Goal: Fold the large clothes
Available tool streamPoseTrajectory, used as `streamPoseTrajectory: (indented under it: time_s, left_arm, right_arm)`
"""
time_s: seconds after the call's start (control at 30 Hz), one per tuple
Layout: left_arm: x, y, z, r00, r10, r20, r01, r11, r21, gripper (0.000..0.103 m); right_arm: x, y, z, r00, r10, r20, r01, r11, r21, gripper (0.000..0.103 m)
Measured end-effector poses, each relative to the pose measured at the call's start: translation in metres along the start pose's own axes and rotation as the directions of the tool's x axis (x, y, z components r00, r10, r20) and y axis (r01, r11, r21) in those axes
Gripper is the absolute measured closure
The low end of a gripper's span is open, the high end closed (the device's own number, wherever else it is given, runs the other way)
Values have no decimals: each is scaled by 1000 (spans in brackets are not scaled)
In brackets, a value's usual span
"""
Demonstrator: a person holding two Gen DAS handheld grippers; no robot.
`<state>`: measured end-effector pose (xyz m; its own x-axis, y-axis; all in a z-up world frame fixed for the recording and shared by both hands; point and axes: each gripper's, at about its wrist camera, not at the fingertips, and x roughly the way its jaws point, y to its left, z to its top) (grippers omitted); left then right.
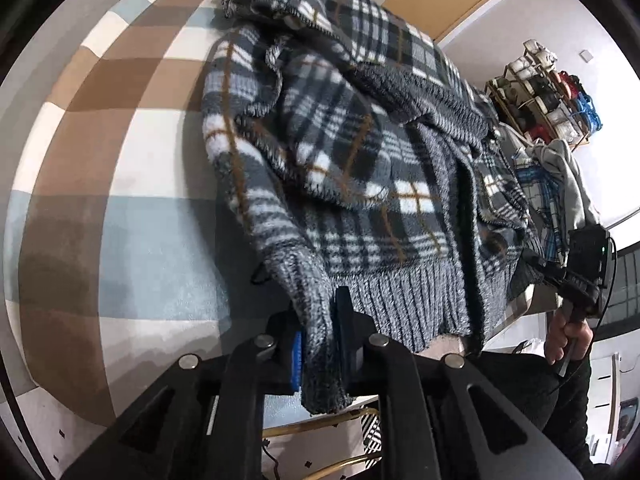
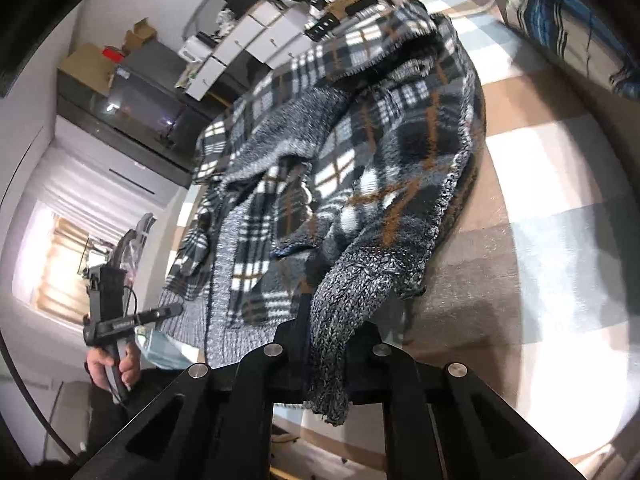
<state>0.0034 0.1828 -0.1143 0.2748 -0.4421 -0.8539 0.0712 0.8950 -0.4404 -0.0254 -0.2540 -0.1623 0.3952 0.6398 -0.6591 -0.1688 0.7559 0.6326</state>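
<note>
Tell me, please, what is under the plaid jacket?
The plaid jacket lies on a checked blanket of brown, cream and pale blue squares, which shows around it. Whatever lies directly beneath the jacket is covered. Both grippers pinch its grey ribbed hem.

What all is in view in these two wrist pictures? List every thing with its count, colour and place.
plaid jacket: one, grey, black and white check with tan lines and grey ribbed knit trim, crumpled on the bed, knit corners in both tools
bed cover: one, brown, cream and pale blue checks, under the jacket
shelf rack: one, light wood with mixed items, against the far wall
clothes pile: one, blue check and grey, past the jacket in the left wrist view
cabinets: white and dark grey, along the wall in the right wrist view
left tool: one, black, shut on grey ribbed knit
right tool: one, black, shut on grey ribbed knit
hand: two, each holding a tool's handle
</note>
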Motion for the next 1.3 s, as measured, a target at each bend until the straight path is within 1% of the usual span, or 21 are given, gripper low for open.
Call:
streamPoseTrajectory:
  time_s: [0.1, 0.2, 0.27, 0.3, 0.33, 0.37, 0.43, 0.47, 0.5, 0.6, 0.7, 0.83, 0.9, 0.93, 0.97, 1.0, 1.03, 1.07, 1.1, 1.17, 1.3]
  left_arm:
    - [-1, 1, 0, 1000, -13, 5, 13, 1000, -11, 90]
    - [-2, 2, 1, 999, -47, 3, 47, 999, -20, 80]
    - [-1, -1, 1, 996, -84, 5, 84, 996, -14, 59]
    - [0, -6, 2, 997, -82, 9, 82, 997, -4, 52]
    - [0, -12, 2, 998, -63, 19, 63, 998, 20, 37]
    - [1, -17, 1, 999, -36, 25, 35, 999, 39, 30]
    - [4, -25, 1, 999, 34, 39, -37, 997, 74, 30]
    - [5, -27, 1, 997, 61, 44, -65, 994, 88, 30]
    - [7, -29, 1, 994, 93, 55, -98, 990, 98, 30]
    - [12, -37, -2, 985, 156, 70, -164, 977, 135, 30]
    - [18, -43, -2, 975, 208, 81, -219, 961, 169, 30]
    - [17, -40, 1, 981, 174, 83, -185, 971, 152, 30]
    - [18, -39, 4, 982, 168, 86, -179, 973, 149, 43]
    - [17, -40, 4, 982, 170, 85, -181, 971, 154, 60]
    - [17, -41, 4, 980, 178, 86, -190, 969, 159, 65]
    - [17, -42, 3, 981, 176, 85, -189, 968, 167, 65]
    - [16, -43, 3, 983, 167, 83, -179, 968, 178, 67]
    - [16, -44, 2, 982, 169, 89, -183, 966, 183, 75]
    - [16, -45, 2, 982, 169, 90, -183, 965, 186, 80]
    - [15, -43, 2, 984, 156, 85, -169, 969, 183, 90]
    - [10, -42, 2, 987, 127, 102, -144, 973, 180, 95]
  right_arm:
    - [9, 5, 0, 999, -50, -12, 50, 999, -1, 88]
    - [9, 6, 0, 996, -84, -8, 84, 996, -16, 85]
    - [8, 8, -1, 994, -111, 0, 111, 994, -26, 82]
    - [7, 9, -1, 992, -122, 5, 122, 992, -31, 80]
    - [6, 9, -1, 991, -131, 11, 131, 991, -34, 78]
    - [6, 10, -1, 989, -144, 18, 144, 989, -35, 70]
    - [5, 12, -1, 987, -156, 30, 157, 987, -46, 58]
    - [5, 13, -1, 984, -175, 35, 176, 983, -50, 43]
    - [6, 13, -1, 982, -183, 38, 185, 981, -52, 36]
    - [8, 14, 0, 986, -156, 52, 158, 987, -40, 25]
    - [11, 14, 4, 987, -144, 68, 146, 989, -31, 22]
    - [14, 17, 7, 985, -150, 80, 154, 987, -47, 22]
    - [15, 17, 8, 986, -143, 81, 147, 988, -42, 22]
    - [15, 17, 8, 986, -145, 83, 149, 988, -39, 25]
    - [15, 16, 8, 986, -151, 76, 154, 987, -36, 42]
    - [16, 14, 8, 985, -160, 64, 162, 986, -32, 63]
    - [16, 12, 8, 984, -172, 57, 173, 985, -25, 67]
    - [15, 10, 8, 985, -161, 54, 162, 987, -13, 70]
    - [16, 7, 7, 988, -145, 45, 145, 989, 0, 78]
    - [17, 6, 7, 989, -144, 35, 144, 990, 11, 82]
    - [15, 13, 6, 987, -157, 44, 159, 987, -31, 86]
